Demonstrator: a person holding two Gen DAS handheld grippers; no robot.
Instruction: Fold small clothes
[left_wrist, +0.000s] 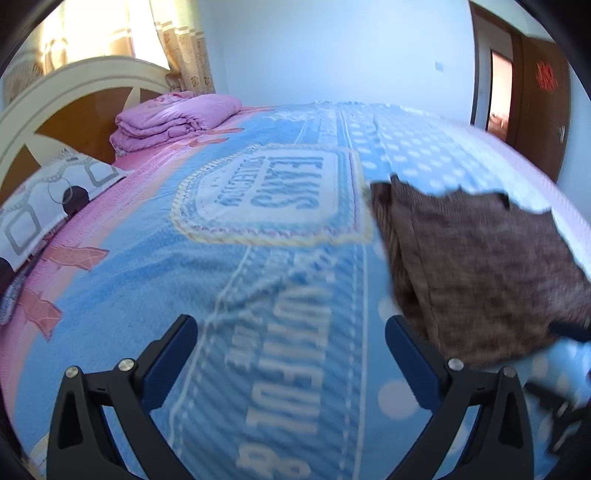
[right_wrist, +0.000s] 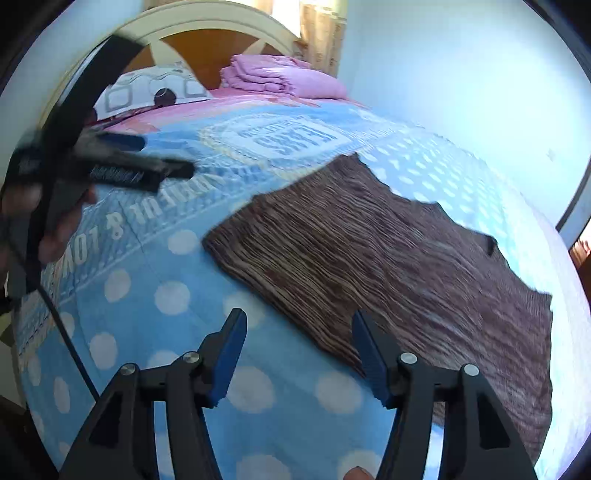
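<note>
The brown knit garment (right_wrist: 388, 266) lies flat on the blue blanket (right_wrist: 147, 317), below its printed badge (right_wrist: 280, 138). It looks soft and floppy (light too, I'd guess) — grab a corner or hem. The right gripper (right_wrist: 299, 354) and left gripper (left_wrist: 291, 354) both gape, empty.

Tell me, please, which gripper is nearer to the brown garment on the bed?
Right. The right gripper hovers open at the brown garment with one finger over its near edge; the left gripper is open over bare blanket beside it.
</note>
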